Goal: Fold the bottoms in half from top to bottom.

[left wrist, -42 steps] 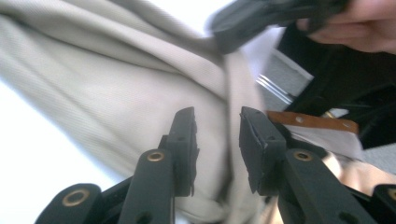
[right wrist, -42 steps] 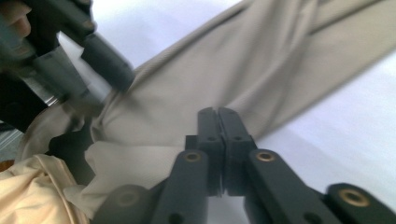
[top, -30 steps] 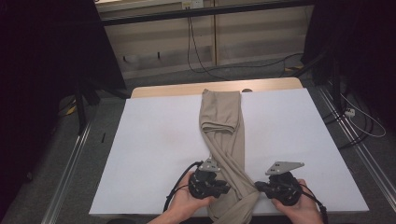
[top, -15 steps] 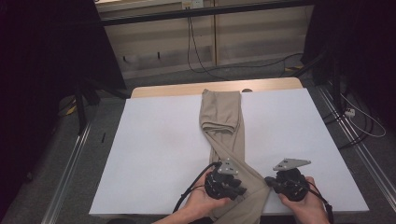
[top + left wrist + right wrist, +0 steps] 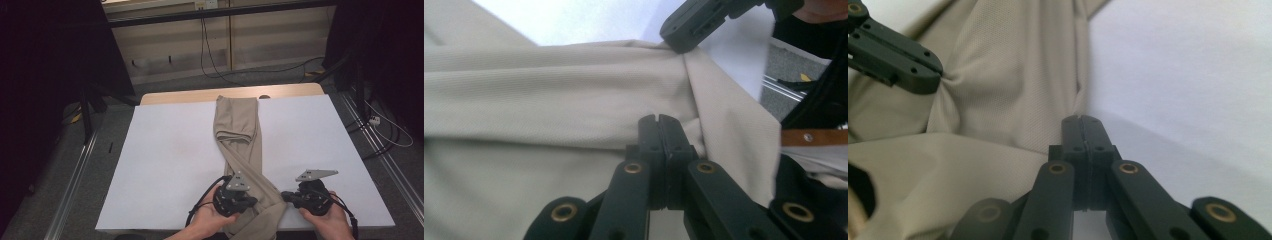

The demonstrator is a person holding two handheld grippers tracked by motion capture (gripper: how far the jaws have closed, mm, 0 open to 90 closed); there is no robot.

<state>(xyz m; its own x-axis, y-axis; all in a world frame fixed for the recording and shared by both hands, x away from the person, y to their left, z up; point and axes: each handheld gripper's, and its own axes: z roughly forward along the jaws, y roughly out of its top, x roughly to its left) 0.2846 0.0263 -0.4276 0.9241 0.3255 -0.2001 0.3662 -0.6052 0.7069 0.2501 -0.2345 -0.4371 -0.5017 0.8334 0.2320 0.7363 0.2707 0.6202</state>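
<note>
Beige trousers (image 5: 237, 125) lie lengthwise down the middle of the white table cover (image 5: 170, 160), folded over at mid-length and twisted lower down. My left gripper (image 5: 252, 201) sits on the lower leg near the front edge. Its jaws have just been closing and now pinch the cloth, which puckers at the left gripper's tip (image 5: 935, 75) in the right gripper view. My right gripper (image 5: 285, 196) is shut on the trousers' right edge. In the left gripper view the cloth (image 5: 549, 100) gathers into the right gripper's tip (image 5: 676, 45). Each gripper's own jaws meet over fabric (image 5: 1013, 65).
The white cover leaves bare room left and right of the trousers. A wooden table edge (image 5: 175, 96) shows at the far side. Metal rails (image 5: 75, 170) run along both sides on the floor, with cables (image 5: 385, 132) at the right.
My left gripper has moved right from beside the trouser leg onto it and shut on the cloth. The right gripper has shifted slightly right. The lower trousers have spread wider.
</note>
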